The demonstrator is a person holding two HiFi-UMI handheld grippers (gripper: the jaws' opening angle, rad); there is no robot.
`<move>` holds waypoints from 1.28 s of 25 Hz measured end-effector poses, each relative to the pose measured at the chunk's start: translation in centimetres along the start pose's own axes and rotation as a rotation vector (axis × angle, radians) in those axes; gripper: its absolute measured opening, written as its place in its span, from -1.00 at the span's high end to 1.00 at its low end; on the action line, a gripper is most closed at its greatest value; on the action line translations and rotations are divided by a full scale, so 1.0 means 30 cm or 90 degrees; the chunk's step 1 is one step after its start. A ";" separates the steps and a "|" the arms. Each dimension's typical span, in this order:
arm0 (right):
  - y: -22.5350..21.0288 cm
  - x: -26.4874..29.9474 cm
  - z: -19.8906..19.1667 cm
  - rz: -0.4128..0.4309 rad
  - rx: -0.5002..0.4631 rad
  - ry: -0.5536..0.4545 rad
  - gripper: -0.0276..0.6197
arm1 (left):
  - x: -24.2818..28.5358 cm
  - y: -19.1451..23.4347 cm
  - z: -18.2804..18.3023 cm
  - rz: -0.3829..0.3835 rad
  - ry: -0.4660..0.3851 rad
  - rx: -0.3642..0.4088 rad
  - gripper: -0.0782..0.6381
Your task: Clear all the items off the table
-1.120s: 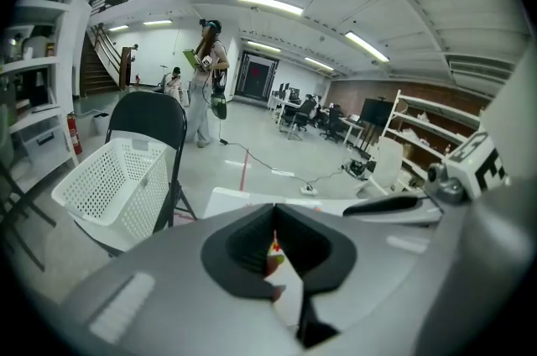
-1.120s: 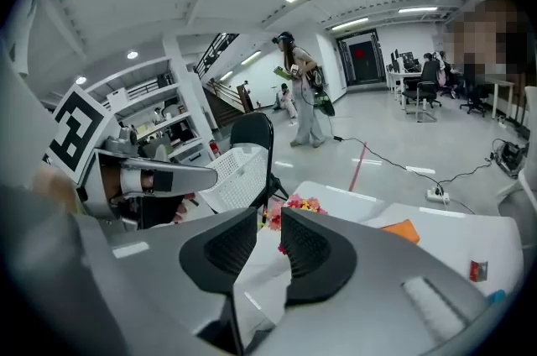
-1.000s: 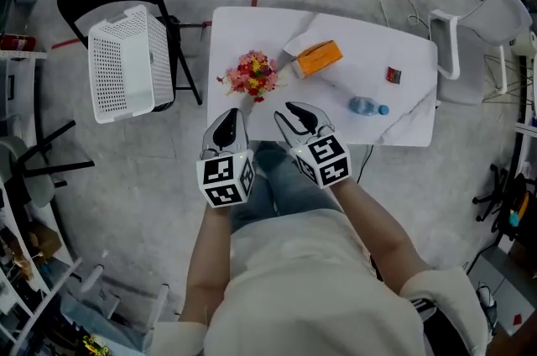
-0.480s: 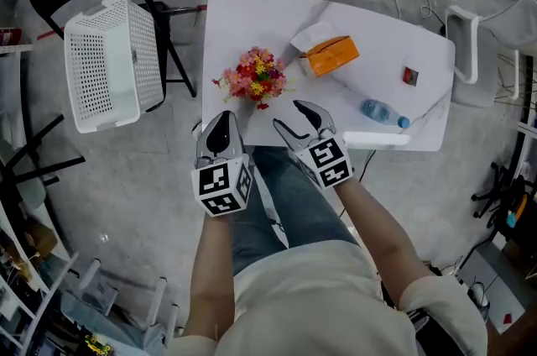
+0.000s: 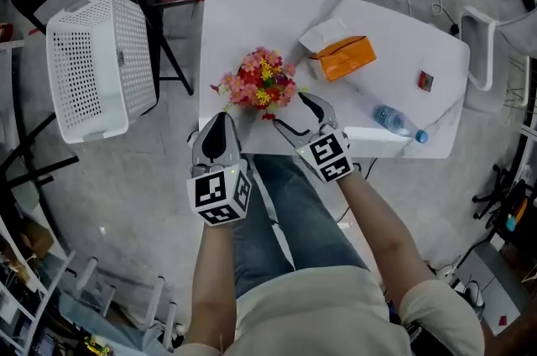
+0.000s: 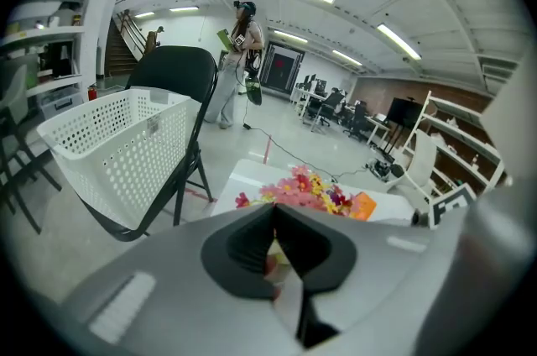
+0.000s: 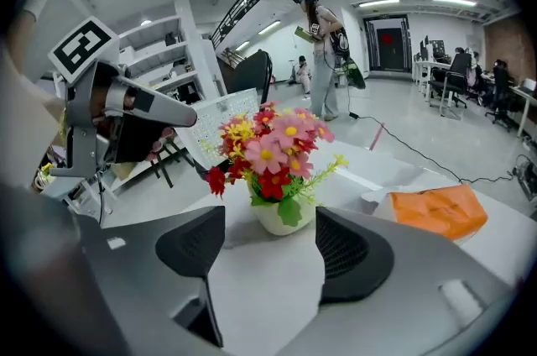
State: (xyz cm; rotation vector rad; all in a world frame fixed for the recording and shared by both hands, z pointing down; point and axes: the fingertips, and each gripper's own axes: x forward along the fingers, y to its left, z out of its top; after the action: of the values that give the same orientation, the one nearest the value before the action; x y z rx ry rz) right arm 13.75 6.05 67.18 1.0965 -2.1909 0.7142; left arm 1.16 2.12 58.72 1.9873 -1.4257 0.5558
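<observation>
A small white pot of red, pink and yellow flowers (image 5: pixel 260 81) stands near the table's front edge. My right gripper (image 5: pixel 294 112) is just to its right, short of it. Its jaws have just been opening and now stand open with nothing between them. In the right gripper view the pot (image 7: pixel 281 216) sits straight ahead of the right gripper (image 7: pixel 268 249). My left gripper (image 5: pixel 220 123) hovers at the table edge, front-left of the flowers, with jaws shut. In the left gripper view the left gripper (image 6: pixel 273 216) points at the flowers (image 6: pixel 306 186).
The white table (image 5: pixel 252 18) also holds an orange packet (image 5: pixel 344 58), a white tissue pack (image 5: pixel 323 34), a small red item (image 5: pixel 426 81) and a water bottle (image 5: pixel 398 123). A white perforated basket (image 5: pixel 96 60) sits on a black chair at the left.
Both grippers have come down and forward to the table's front edge, close to the flowers. The right jaws have spread wider. The left jaws stay shut.
</observation>
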 end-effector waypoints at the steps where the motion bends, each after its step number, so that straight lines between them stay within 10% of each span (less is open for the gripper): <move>1: -0.008 0.020 -0.009 0.001 -0.004 0.000 -0.13 | 0.009 0.007 -0.003 0.002 -0.001 -0.002 0.76; 32: -0.030 0.414 0.032 0.095 -0.175 -0.069 -0.64 | 0.141 0.224 -0.101 0.080 -0.009 -0.052 0.76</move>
State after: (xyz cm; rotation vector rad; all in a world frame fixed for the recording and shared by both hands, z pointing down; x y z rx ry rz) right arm 8.13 -1.52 75.35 0.8561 -2.3957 0.4059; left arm -3.76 -0.15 65.28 1.8507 -1.5658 0.5305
